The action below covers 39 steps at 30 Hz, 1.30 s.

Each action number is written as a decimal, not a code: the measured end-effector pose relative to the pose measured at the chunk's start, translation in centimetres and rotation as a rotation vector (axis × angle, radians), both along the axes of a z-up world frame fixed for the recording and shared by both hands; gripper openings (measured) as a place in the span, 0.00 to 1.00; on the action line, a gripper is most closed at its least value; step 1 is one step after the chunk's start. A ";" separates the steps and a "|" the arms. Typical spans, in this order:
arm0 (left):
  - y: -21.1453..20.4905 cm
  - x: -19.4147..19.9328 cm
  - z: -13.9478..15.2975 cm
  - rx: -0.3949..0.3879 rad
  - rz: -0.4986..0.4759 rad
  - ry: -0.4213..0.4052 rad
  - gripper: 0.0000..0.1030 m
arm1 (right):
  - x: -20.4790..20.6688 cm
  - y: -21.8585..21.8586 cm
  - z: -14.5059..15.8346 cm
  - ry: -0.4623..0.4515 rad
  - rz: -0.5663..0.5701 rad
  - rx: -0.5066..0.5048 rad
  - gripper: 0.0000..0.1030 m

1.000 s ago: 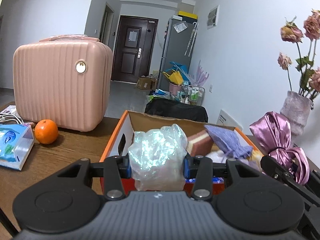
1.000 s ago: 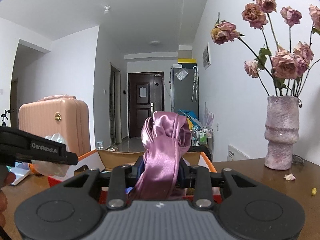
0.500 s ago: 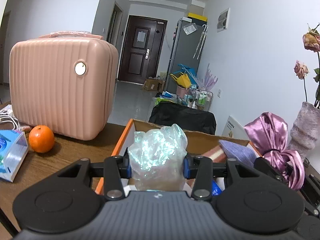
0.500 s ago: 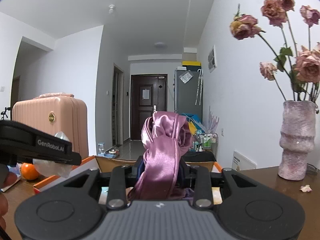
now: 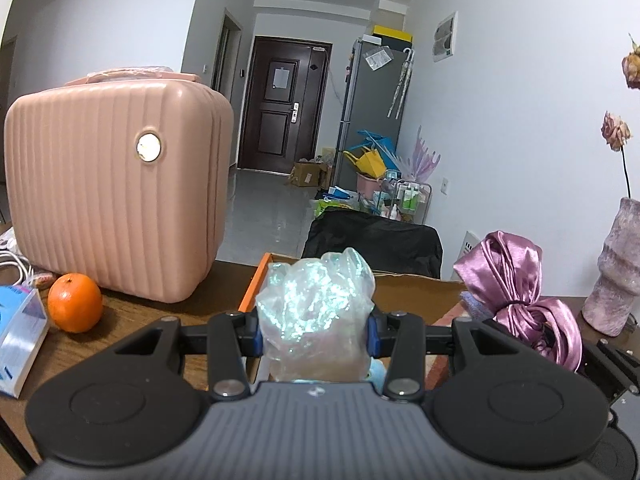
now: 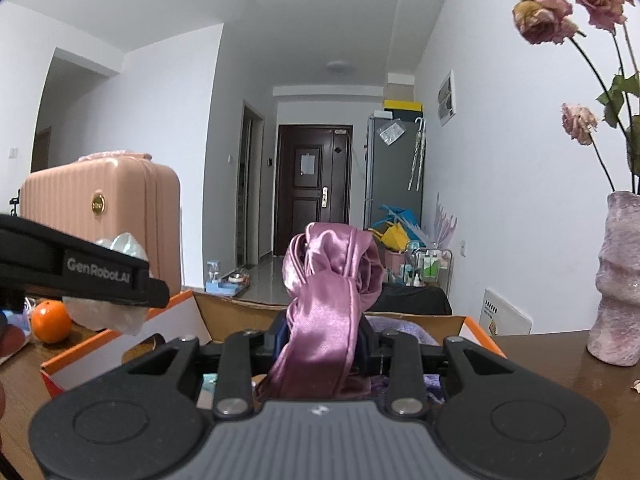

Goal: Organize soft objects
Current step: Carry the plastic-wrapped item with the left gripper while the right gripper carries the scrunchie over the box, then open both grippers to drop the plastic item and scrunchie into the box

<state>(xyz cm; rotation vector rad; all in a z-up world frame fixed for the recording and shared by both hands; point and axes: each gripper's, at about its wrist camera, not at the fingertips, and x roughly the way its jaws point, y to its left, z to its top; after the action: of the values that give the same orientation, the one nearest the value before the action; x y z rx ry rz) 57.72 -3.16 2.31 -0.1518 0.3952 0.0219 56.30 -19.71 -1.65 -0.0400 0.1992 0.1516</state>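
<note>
Left gripper (image 5: 315, 332): fingers drawn in on a crumpled clear plastic bag (image 5: 316, 316). Blue pads (image 5: 258, 334) press into both flanks of the bag; it bulges above and below the pinch. The bag is held in the air above the near-left corner of the cardboard box (image 5: 412, 292).

Right gripper (image 6: 320, 344): fingers closed to a narrow gap, clamped on a knotted pink satin cloth (image 6: 328, 296). The knot stands above the fingers and a band of cloth hangs down between them toward the gripper body. Held above the open box (image 6: 240, 312), roughly over its middle.

Left view: satin cloth (image 5: 520, 288) sits to the right of the bag, above the box's right side. Right view: left gripper (image 6: 132, 280) and its bag (image 6: 120, 316) over the box's left corner.

Inside the box, a purple fabric (image 6: 404, 328) shows behind the right fingers; other contents are mostly hidden.

Table (image 5: 132, 312): pink ribbed case (image 5: 112, 208) at far left, orange (image 5: 75, 303) in front of it, mauve vase (image 6: 620, 280) of dried roses at right.
</note>
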 end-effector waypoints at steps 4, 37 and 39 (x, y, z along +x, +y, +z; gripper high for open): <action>0.0 0.8 -0.2 0.012 -0.006 0.005 0.43 | 0.5 0.0 -0.1 0.016 0.017 -0.009 0.31; 1.4 0.1 0.0 -0.018 0.099 -0.048 1.00 | -1.6 -0.4 0.8 -0.081 -0.022 0.002 1.00; 1.4 -0.2 0.0 -0.016 0.104 -0.046 1.00 | -2.1 -0.6 0.9 -0.085 -0.024 0.004 1.00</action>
<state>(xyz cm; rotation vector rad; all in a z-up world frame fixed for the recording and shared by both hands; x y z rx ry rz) 57.56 -1.72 2.31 -0.1879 0.3416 0.1181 54.19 -20.33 -0.80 -0.0401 0.1144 0.1262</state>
